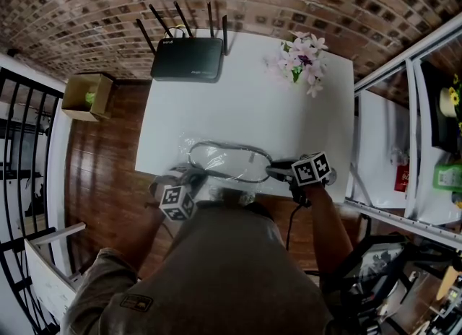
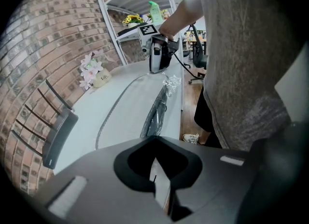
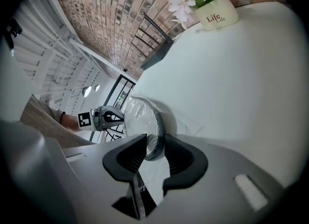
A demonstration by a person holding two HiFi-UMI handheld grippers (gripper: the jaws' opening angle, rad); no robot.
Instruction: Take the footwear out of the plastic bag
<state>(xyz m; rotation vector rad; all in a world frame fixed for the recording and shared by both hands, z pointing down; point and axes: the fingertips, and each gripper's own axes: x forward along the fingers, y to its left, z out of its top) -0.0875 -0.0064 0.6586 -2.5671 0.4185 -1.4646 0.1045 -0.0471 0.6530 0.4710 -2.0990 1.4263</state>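
Bright, even light here: the white table [image 1: 245, 110] is nearly washed out. I see glare sparkling on the crinkled plastic bag [image 2: 170, 82], and ceiling lamps [image 3: 87, 91] glowing in the right gripper view. Heavy fisheye bends every edge, the corners go black, and the near foreground is soft.

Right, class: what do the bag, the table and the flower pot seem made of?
The bag: thin clear plastic film, glossy; it crinkles and glints.
The table: smooth matte white board, perhaps laminate; even colour, no grain.
The flower pot: probably glazed ceramic, cream; soft sheen and printed lettering.
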